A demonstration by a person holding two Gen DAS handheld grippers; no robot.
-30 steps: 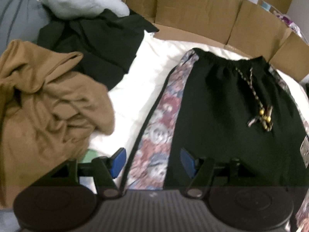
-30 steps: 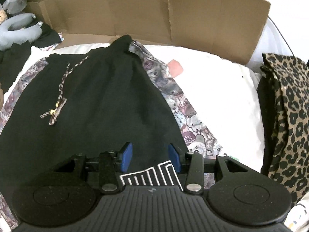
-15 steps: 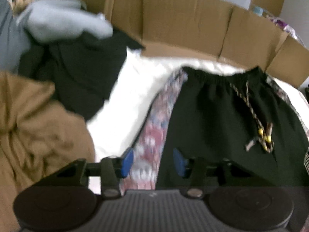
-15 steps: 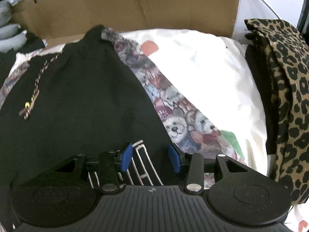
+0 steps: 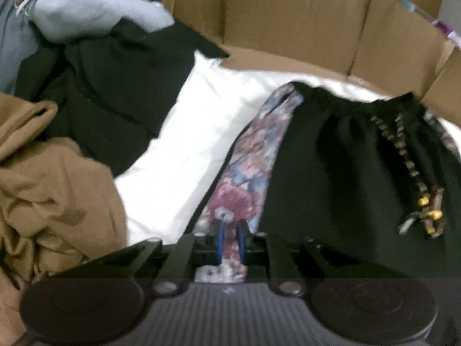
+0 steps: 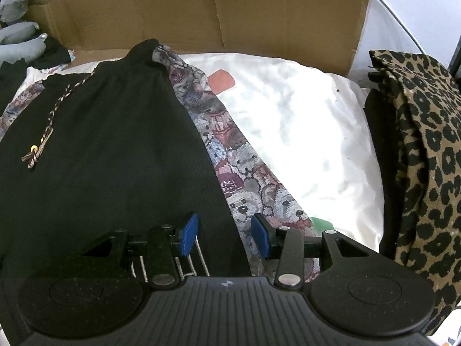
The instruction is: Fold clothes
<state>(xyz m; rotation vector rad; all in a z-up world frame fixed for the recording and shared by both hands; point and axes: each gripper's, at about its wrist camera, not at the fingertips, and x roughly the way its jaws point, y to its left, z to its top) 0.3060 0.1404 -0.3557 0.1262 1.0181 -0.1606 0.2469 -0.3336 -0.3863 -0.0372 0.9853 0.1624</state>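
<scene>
We find the black shorts (image 5: pixel 345 173) spread flat on a white sheet (image 5: pixel 196 144), waistband toward the cardboard wall (image 5: pixel 288 23), with a patterned side panel (image 5: pixel 247 178) running down each edge.

The left gripper (image 5: pixel 230 243) has just been closing, and its jaws now pinch the patterned panel at the shorts' left edge. The right gripper (image 6: pixel 224 235) hangs over the opposite edge with its jaws apart, straddling the seam between black cloth and the right panel (image 6: pixel 250 190); the pads do not press the fabric.

In our judgement the step in hand is securing both lower edges for a first fold. To do it well, the right jaws should close on both layers of the hem, level with the left grip, so that the fold line runs straight. The drawstring (image 6: pixel 49 127) lies loose and could bunch inside the fold.

The black cloth looks matte and fine-ribbed, gathered at the elastic waist. The panels look woven, in a bear print. The drawstring is braided with yellow beads. A crumpled tan garment (image 5: pixel 52 196) and a leopard-print item (image 6: pixel 426 173) lie at either side.
</scene>
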